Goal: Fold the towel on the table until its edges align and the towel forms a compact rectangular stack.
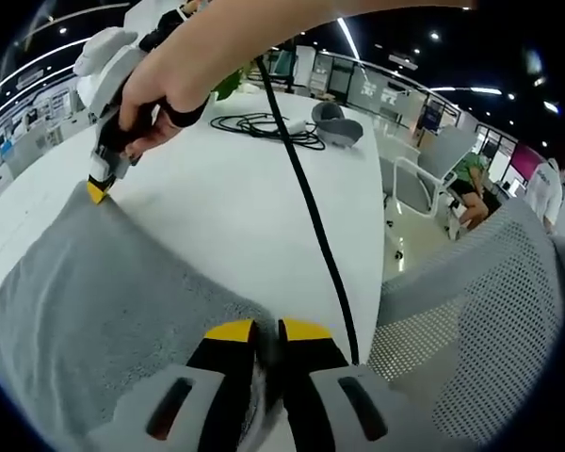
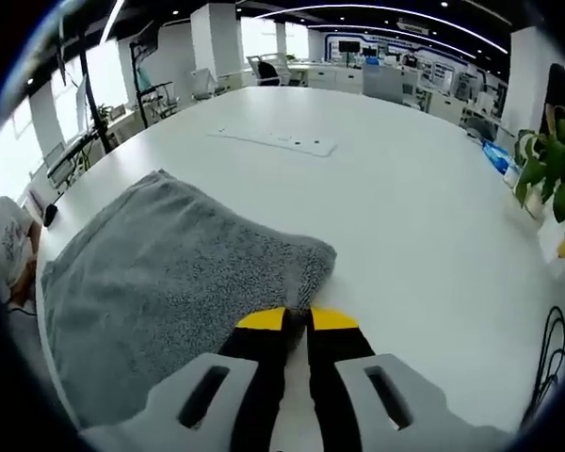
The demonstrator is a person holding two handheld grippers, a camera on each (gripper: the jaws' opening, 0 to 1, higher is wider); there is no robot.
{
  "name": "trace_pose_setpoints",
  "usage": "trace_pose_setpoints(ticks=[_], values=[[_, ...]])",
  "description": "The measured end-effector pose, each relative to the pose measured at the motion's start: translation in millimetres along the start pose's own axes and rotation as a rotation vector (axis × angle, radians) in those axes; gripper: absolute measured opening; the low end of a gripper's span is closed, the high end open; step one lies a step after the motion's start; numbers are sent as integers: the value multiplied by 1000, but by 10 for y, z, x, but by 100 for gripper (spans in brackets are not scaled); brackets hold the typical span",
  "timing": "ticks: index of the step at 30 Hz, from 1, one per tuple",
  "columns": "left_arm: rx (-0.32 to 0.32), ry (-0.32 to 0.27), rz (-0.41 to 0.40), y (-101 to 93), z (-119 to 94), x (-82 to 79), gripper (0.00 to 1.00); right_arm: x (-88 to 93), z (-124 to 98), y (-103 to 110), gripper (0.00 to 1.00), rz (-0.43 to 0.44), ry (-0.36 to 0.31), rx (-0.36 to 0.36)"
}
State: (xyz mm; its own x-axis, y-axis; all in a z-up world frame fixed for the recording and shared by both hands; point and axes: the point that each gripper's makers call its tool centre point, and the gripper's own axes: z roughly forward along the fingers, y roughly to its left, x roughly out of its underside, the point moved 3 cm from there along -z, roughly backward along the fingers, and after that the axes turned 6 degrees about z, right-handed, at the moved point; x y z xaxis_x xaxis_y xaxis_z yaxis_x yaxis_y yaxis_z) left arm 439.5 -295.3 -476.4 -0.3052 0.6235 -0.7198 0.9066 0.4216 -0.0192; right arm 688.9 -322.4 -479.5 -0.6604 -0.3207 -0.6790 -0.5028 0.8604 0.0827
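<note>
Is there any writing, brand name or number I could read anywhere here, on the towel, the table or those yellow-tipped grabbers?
No readable text anywhere.
The towel is plain grey, with no label showing.
The table is bare white; the flat plate on it carries only dots.
The left gripper and right gripper show no markings.
Background screens are too small and blurred to read.

The towel (image 1: 104, 301) lies on the table (image 1: 245, 198), a cable (image 1: 264, 124) and headphones (image 1: 337, 122) lying beyond it.
</note>
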Motion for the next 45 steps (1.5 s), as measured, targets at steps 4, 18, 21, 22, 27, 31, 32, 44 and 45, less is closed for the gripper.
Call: trace_pose_setpoints(ticks=[4,18,21,22,27,31,32,44,45], values=[[-7,8,23,-19,8,2,24,-12,1,-19,14,0,-11,7],[-24,52,29,-61,39,119,23,52,44,-8,17,58,-15,-7],[-24,56,27,-62,42,122,23,59,63,-49,18,81,-15,-7],[-25,57,25,-60,46,123,23,57,62,-42,18,84,-14,-6],[-49,70,30,-34,65,138,20,86,78,-73,18,39,-3,3],[-63,71,39,-38,63,144,18,82,90,-53,13,55,0,-13],[-64,72,42,-32,66,147,17,85,94,-31,10,61,0,-26],[-58,70,28,15,55,152,11,105,128,-12,6,84,-8,-41],[-55,69,24,19,55,154,11,105,123,-6,6,82,-10,-41]])
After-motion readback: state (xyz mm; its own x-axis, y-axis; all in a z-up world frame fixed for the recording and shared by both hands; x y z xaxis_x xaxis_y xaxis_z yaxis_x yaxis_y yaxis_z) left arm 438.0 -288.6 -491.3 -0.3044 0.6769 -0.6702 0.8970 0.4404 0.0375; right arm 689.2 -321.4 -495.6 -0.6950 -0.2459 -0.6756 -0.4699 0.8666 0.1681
